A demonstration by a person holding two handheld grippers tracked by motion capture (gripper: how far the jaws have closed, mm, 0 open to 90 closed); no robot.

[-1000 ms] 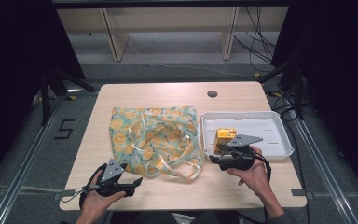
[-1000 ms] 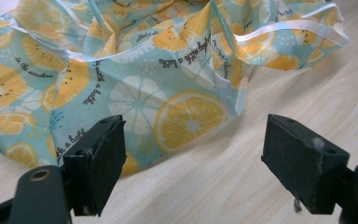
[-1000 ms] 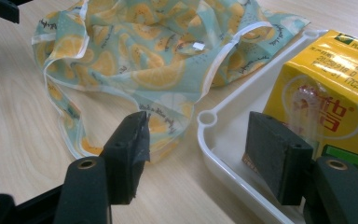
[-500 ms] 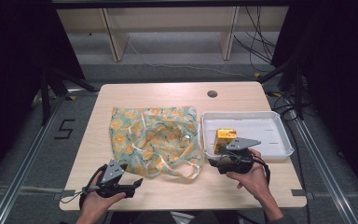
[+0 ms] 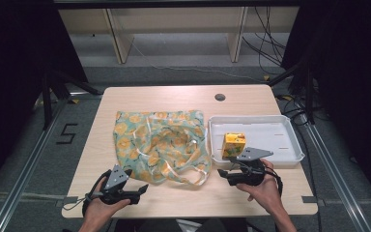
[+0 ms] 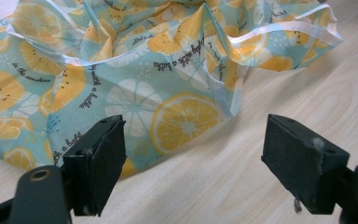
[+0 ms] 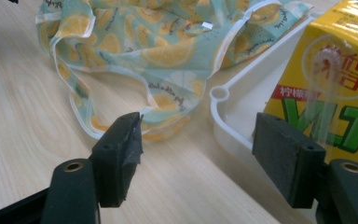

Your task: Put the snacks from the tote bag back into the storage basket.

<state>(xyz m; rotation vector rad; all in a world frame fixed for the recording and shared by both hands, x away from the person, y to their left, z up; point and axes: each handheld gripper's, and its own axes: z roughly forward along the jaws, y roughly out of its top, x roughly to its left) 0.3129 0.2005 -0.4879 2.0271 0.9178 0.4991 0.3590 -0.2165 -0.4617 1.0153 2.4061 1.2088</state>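
Since a second ago the right gripper (image 5: 223,172) has drawn back a little from the white tray (image 5: 294,145) toward the near edge of the table (image 5: 140,99), while the left gripper (image 5: 142,190) stays much where it was at the near left. Both sit low over the wood in the person's hands, and both have their jaws spread wide with nothing between them. In the left gripper view, the left gripper (image 6: 193,158) faces the lower edge of the lemon-print cloth bag (image 6: 135,70), which lies crumpled and flat just beyond its open jaws, close to the left jaw but not visibly touching it. In the high view the bag (image 5: 159,140) lies in the middle of the table, its pale handle looped out toward the near edge, its right side just beside the tray. In the right gripper view, the right gripper (image 7: 198,151) points at the gap where bag and tray meet: the bag's handle curls ahead of the left jaw, and the tray's rounded corner (image 7: 221,93) lies ahead between the jaws. A yellow drink carton (image 7: 340,84) stands upright inside the tray at its near left corner, just beyond the right jaw.
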